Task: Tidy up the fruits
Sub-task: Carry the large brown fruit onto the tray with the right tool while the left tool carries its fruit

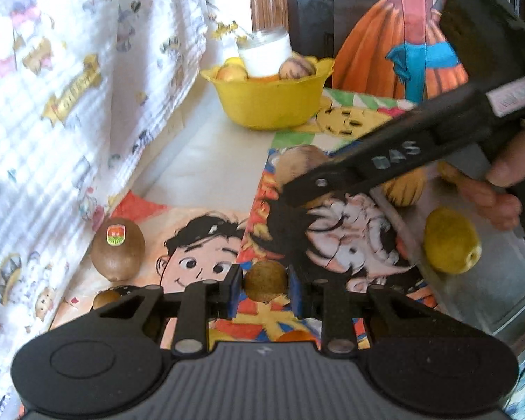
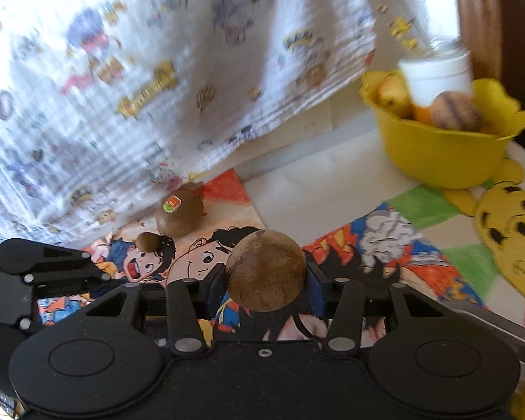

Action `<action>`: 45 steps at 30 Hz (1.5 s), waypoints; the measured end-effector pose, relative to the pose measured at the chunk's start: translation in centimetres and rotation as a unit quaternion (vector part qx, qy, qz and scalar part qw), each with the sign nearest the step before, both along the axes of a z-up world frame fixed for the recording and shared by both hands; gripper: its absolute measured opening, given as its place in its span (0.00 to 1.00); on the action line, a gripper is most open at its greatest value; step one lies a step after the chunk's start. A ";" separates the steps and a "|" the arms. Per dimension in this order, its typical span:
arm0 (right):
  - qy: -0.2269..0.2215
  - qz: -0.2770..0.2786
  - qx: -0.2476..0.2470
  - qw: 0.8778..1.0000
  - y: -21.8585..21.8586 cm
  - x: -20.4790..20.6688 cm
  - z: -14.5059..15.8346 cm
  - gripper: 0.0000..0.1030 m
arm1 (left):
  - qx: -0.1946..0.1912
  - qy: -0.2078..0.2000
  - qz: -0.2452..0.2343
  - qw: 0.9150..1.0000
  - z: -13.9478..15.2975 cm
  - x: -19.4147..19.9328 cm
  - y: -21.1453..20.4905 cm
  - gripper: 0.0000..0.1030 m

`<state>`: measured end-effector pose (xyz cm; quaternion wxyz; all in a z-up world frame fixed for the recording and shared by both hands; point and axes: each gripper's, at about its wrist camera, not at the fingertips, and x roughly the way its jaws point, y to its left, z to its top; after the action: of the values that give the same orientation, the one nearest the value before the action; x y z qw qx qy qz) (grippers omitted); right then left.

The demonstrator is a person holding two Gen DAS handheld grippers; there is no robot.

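Gripping a small fuzzy brown fruit (image 1: 265, 281), the left claw (image 1: 265, 288) is clenched tight over the tabletop's (image 1: 206, 161) cartoon drawings. The right claw (image 2: 265, 288) clasps a larger, round, rough-skinned fruit (image 2: 265, 270) between blue pads. A stickered kiwi (image 2: 179, 217) rests near the cloth (image 2: 122, 87). Fruit in the glossy yellow bowl (image 2: 437, 154) is partly hidden by a white cup (image 2: 435, 77).

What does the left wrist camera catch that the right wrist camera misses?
Only the left wrist view shows the yellow-green fruit on the grey tray, a hand, and the left gripper shut on a small brown fruit.

Only the right wrist view shows the right gripper clamping a large brown fruit.

Both show the yellow bowl and the stickered kiwi.
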<state>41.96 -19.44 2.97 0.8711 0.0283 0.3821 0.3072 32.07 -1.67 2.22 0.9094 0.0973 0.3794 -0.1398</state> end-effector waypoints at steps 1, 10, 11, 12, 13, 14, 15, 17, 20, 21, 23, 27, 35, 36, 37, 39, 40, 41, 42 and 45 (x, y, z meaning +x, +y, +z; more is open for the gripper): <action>-0.004 -0.003 0.001 1.000 -0.7 -0.6 0.5 0.48 | -0.005 -0.003 0.000 1.000 0.4 -0.2 -0.3 0.29; -0.040 -0.050 -0.023 0.998 -7.4 -6.4 4.1 0.48 | -0.056 -0.027 -0.016 0.998 2.6 -2.7 -4.0 0.29; -0.042 -0.058 -0.024 0.997 -8.2 -7.1 4.3 0.48 | -0.064 -0.027 -0.017 0.997 2.7 -3.0 -4.5 0.29; -0.045 -0.064 -0.025 0.997 -8.8 -7.6 4.5 0.48 | -0.071 -0.026 -0.019 0.997 2.8 -3.2 -5.1 0.29; -0.048 -0.072 -0.026 0.996 -9.6 -8.3 4.6 0.48 | -0.078 -0.026 -0.021 0.996 2.7 -3.4 -5.7 0.29; -0.051 -0.080 -0.028 0.995 -10.4 -8.9 4.6 0.48 | -0.085 -0.024 -0.022 0.996 2.7 -3.7 -6.2 0.29; -0.054 -0.086 -0.030 0.994 -11.0 -9.4 4.6 0.48 | -0.091 -0.021 -0.023 0.995 2.7 -3.9 -6.7 0.29; -0.057 -0.096 -0.034 0.993 -12.2 -10.3 4.4 0.48 | -0.107 -0.014 -0.023 0.994 2.5 -4.3 -7.7 0.29; -0.055 -0.104 -0.044 0.992 -13.6 -11.3 3.6 0.48 | -0.129 0.000 -0.018 0.991 1.9 -4.9 -9.0 0.29; -0.051 -0.106 -0.047 0.992 -14.0 -11.5 3.2 0.48 | -0.134 0.004 -0.016 0.991 1.7 -5.1 -9.3 0.29; -0.043 -0.107 -0.050 0.992 -14.6 -11.9 2.3 0.48 | -0.140 0.010 -0.011 0.990 1.1 -5.6 -9.9 0.29; -0.032 -0.105 -0.053 0.993 -15.1 -12.6 0.6 0.48 | -0.138 0.017 -0.002 0.990 -0.1 -6.2 -11.0 0.29; -0.005 -0.117 -0.053 0.992 -16.5 -14.3 -2.3 0.48 | -0.120 0.024 -0.006 0.992 -1.9 -7.0 -12.9 0.29; -0.002 -0.120 -0.056 0.991 -16.6 -14.5 -2.6 0.48 | -0.120 0.027 -0.006 0.992 -2.1 -7.0 -13.0 0.29; -0.002 -0.121 -0.060 0.991 -16.7 -14.6 -2.9 0.48 | -0.121 0.029 -0.006 0.992 -2.4 -7.0 -13.1 0.29; -0.004 -0.122 -0.070 0.990 -16.6 -14.9 -3.3 0.48 | -0.123 0.034 -0.005 0.992 -2.8 -6.9 -13.3 0.29; -0.005 -0.122 -0.074 0.990 -16.6 -15.0 -3.5 0.48 | -0.124 0.035 -0.005 0.992 -2.9 -6.9 -13.3 0.29; -0.007 -0.122 -0.079 0.989 -16.5 -15.1 -3.7 0.48 | -0.124 0.036 -0.005 0.992 -3.1 -6.8 -13.4 0.29; -0.011 -0.122 -0.084 0.989 -16.4 -15.1 -3.8 0.48 | -0.123 0.036 -0.005 0.992 -3.2 -6.8 -13.4 0.29; -0.021 -0.121 -0.100 0.987 -16.2 -15.0 -4.3 0.48 | -0.123 0.036 -0.002 0.992 -3.6 -6.6 -13.5 0.29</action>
<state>26.93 -35.61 -1.29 0.9083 -0.0198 0.3860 0.1602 25.49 -15.21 -1.37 0.9000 -0.0193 0.3916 -0.1905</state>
